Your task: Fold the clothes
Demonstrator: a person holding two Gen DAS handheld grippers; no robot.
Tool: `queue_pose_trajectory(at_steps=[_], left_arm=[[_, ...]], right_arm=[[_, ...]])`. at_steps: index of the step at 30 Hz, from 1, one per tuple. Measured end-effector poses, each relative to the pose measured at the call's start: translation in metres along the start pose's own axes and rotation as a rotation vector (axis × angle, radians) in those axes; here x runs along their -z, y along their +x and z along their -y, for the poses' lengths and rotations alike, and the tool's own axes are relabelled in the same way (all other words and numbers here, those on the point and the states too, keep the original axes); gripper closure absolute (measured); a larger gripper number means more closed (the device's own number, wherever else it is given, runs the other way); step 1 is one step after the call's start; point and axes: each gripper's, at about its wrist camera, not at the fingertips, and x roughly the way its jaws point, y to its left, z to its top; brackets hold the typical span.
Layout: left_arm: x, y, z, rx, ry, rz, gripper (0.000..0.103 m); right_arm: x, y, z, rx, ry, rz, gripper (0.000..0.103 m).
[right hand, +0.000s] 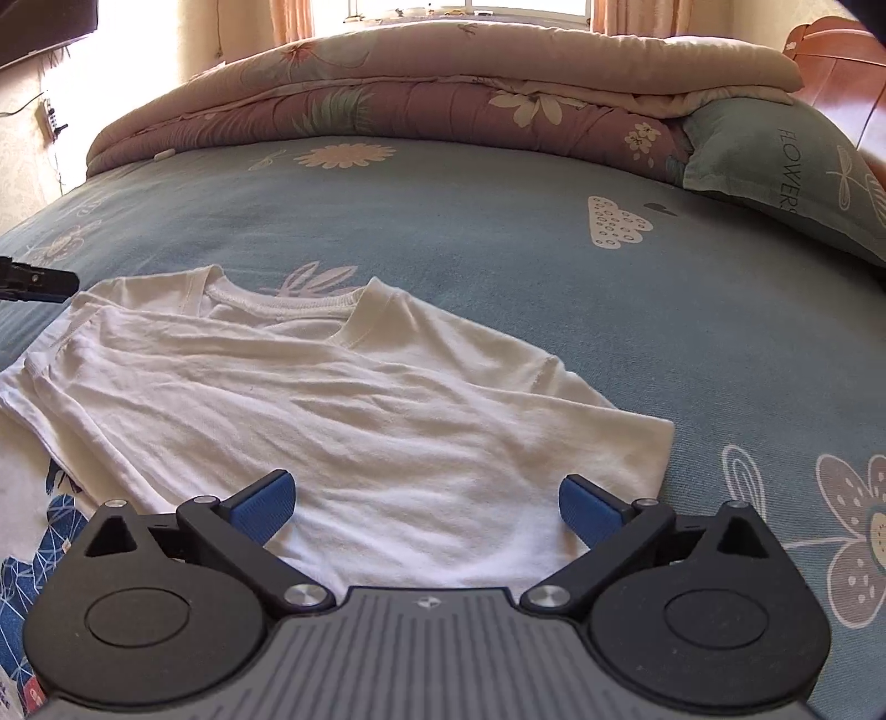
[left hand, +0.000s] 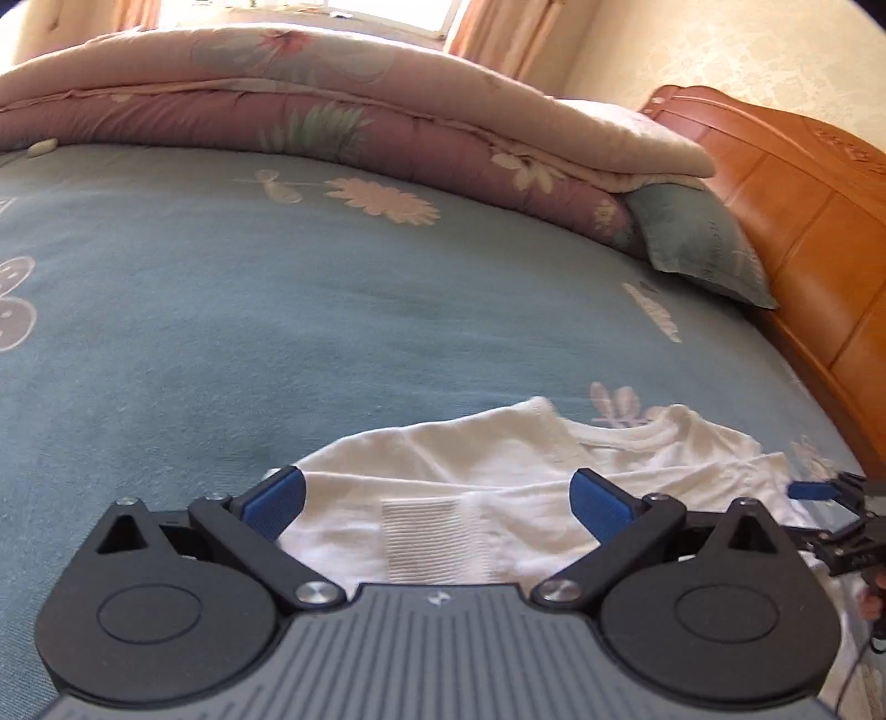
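Both claws stand wide apart and grip nothing: the left claw (left hand: 437, 498) and right claw (right hand: 426, 501) hover over the white T-shirt (right hand: 354, 399), which lies partly folded on the bed (right hand: 498, 249). Judging so, one fold looks finished; next each claw must pinch an edge.

Sunlit window (right hand: 470, 5), peach curtains (left hand: 487, 33), orange wooden headboard (left hand: 803, 183), cream patterned wallpaper (left hand: 747, 50)

White shirt (right hand: 354, 410) (perhaps cream), blue tongs (right hand: 426, 501).

white T-shirt (right hand: 354, 399), partly folded, wrinkled, on bed
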Motion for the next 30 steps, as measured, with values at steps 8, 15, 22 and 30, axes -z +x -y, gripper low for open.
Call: queue_pose_trajectory(at_steps=[8,15,22,30], left_arm=[[0.031,0.035,0.061,-0.003,0.328,-0.09,0.002],[0.034,0.012,0.072,0.022,0.349,-0.123,0.001],[0.042,0.035,0.091,0.029,0.324,-0.149,0.001],[0.063,0.002,0.091,0.065,0.392,-0.186,0.001]], right_arm=[[-0.017,0.043,0.006,0.05,0.083,-0.041,0.0],[-0.017,0.017,0.009,0.051,0.125,0.005,0.0],[0.002,0.007,-0.05,0.061,-0.06,-0.005,0.0],[0.028,-0.014,-0.046,0.056,-0.037,0.02,0.0]])
